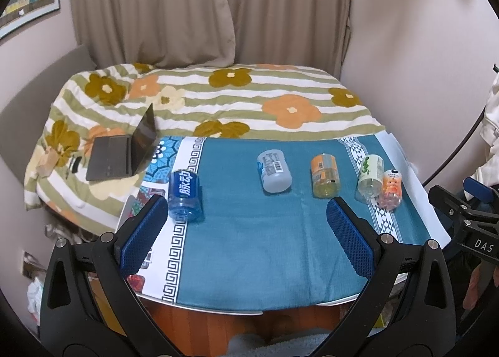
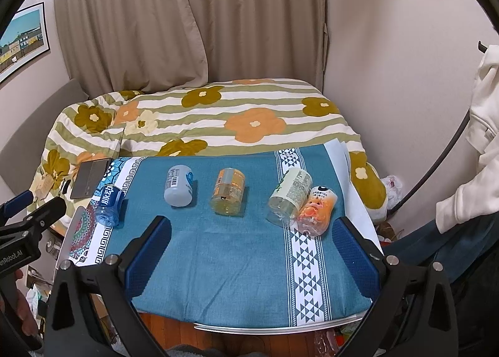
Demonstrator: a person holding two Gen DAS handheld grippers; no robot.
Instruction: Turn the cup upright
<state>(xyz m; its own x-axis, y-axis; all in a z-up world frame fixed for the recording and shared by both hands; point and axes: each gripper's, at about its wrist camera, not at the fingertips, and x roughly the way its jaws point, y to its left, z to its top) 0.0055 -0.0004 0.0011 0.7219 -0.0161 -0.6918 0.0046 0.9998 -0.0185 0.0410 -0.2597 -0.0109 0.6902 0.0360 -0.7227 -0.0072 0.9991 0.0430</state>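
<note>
On the teal woven tablecloth (image 2: 218, 251) with white patterned bands, five cut-down plastic bottle cups lie tipped on their sides in a loose row, none yet upright. Nearest the cloth's left key-pattern border rests the clear blue cup with white lettering (image 1: 184, 195); toward the cloth's middle lie the pale grey cup with a barcode label (image 1: 273, 171) and the orange-labelled clear cup (image 1: 324, 175); on the cloth's right triangle-patterned band the green-and-white labelled cup (image 2: 290, 197) lies touching the pink cartoon-printed cup (image 2: 315, 211). Each long axis runs roughly away from the viewer, and none appears to hold anything. The left gripper (image 1: 249, 226) and the right gripper (image 2: 252, 247) both hover over the cloth's near edge, blue-padded jaws spread wide and empty. The blue cup sits just beside the left gripper's left pad, the pink cup just ahead of the right gripper's right pad, so either hand seems well placed to begin. Beyond the cloth, a grey laptop (image 1: 121, 154) stands half open on a flowered quilt (image 1: 249, 101).
</note>
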